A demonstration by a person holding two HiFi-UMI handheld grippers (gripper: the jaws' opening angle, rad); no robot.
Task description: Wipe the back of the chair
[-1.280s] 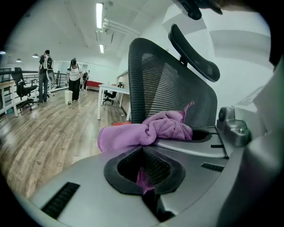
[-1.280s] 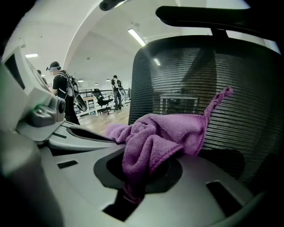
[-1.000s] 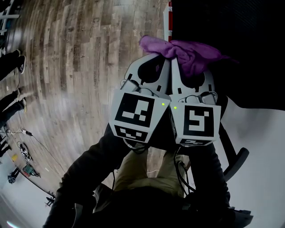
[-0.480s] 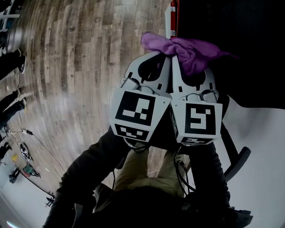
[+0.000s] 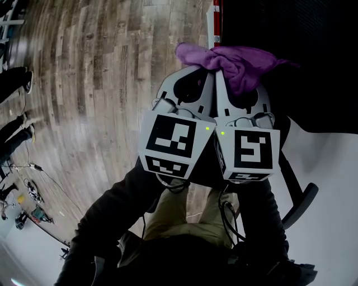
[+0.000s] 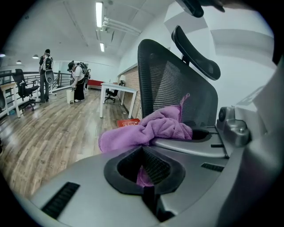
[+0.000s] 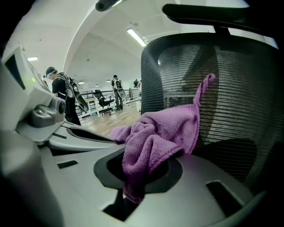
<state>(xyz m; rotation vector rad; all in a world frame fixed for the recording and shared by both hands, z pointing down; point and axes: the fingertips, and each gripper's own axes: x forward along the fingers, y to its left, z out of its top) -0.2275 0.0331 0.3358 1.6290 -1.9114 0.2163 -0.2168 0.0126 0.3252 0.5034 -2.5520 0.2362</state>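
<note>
Purple cloth is clamped by left gripper and right gripper, abreast.

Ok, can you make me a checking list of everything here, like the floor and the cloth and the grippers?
Surface: grey-brown wooden plank floor.
Job's things: black mesh-backed office chair; crumpled purple microfibre cloth held right in front of its back. I can't tell if they touch.
Clutter: flat red thing on the floor; small bits at the floor's edge, too small to name.
Grippers: left gripper and right gripper side by side, both shut on the cloth.
Cables: thin cables trailing over the floor.
Surroundings: people standing far off, white table, ceiling strip lights.
</note>
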